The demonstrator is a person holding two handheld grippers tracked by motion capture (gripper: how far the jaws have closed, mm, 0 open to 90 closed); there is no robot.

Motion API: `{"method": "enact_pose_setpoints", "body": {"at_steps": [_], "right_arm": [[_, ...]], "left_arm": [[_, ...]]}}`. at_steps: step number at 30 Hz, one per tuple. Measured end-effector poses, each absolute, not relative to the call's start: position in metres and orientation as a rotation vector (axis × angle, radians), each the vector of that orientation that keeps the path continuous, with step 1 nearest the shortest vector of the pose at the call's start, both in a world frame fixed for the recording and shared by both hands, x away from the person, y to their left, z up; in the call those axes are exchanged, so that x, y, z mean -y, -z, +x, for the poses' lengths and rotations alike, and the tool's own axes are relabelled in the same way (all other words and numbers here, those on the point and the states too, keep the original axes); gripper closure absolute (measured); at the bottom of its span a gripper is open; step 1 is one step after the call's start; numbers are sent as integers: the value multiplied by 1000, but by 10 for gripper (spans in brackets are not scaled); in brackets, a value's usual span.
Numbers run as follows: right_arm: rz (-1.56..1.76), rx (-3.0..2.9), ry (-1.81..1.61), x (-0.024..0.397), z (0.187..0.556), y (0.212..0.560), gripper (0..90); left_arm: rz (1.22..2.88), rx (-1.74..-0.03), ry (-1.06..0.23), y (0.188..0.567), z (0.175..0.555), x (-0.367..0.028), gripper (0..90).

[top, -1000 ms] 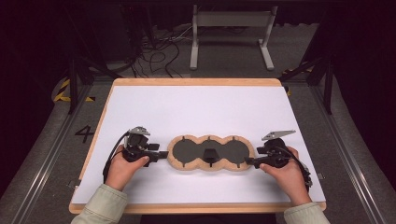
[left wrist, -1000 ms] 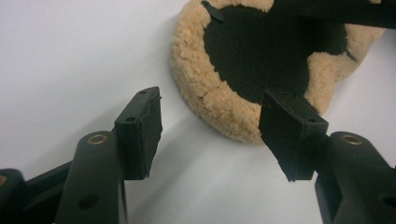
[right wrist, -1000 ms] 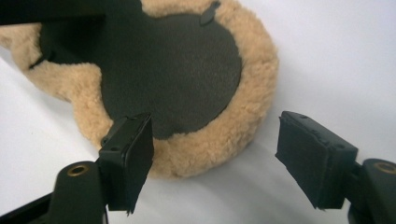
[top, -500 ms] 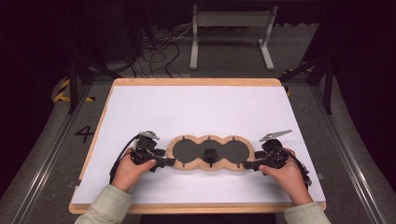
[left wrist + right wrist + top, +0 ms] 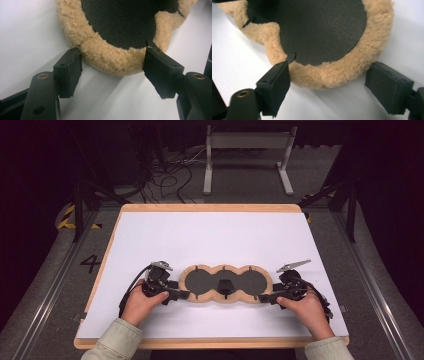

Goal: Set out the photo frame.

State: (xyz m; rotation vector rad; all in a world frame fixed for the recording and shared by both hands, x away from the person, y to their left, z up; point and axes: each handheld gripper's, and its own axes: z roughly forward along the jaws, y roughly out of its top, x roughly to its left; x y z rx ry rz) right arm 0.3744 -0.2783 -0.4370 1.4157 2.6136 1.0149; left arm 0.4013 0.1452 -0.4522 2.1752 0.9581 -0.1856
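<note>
A: Status of the tongs? The left tongs point(image 5: 183, 294) and right tongs point(image 5: 262, 298) each sit at one end of the fleece-edged pad point(image 5: 225, 283).

B: Both stand apart, nothing clamped. The left jaws have just been opening; the fleece rim point(image 5: 110, 58) lies between them, barely touched. The right jaws bracket the opposite rim point(image 5: 337, 75), apart from it.

A: Pad location?

B: Flat on the white worktop point(image 5: 215, 237), near its front edge. Symmetric end placement probably permits a level two-handed lift.

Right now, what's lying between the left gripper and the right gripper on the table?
In the high view, the fleece-rimmed dark pad lies flat between the left gripper and the right gripper, one at each end.
</note>
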Motion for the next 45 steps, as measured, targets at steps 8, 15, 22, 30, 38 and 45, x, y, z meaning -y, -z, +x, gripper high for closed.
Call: {"method": "enact_pose_setpoints", "body": {"at_steps": [8,15,22,30,38,45], "right_arm": [[1517,-2574,-1066,284,377,436,304],[1561,-2471,-1079,285,375,432,425],[1515,-2352,-1107,283,369,423,611],[1420,-2271,-1108,283,361,416,712],[1388,-2287,-1093,284,358,417,711],[1315,-2303,-1041,280,349,413,707]], "left_arm": [[2188,-956,168,451,401,-144,332],[2199,-938,63,445,396,-143,368],[2137,-929,-108,433,391,-148,481],[2141,-877,-220,427,385,-148,534],[2161,-864,-226,429,384,-148,552],[2163,-816,-244,428,374,-152,568]]}}
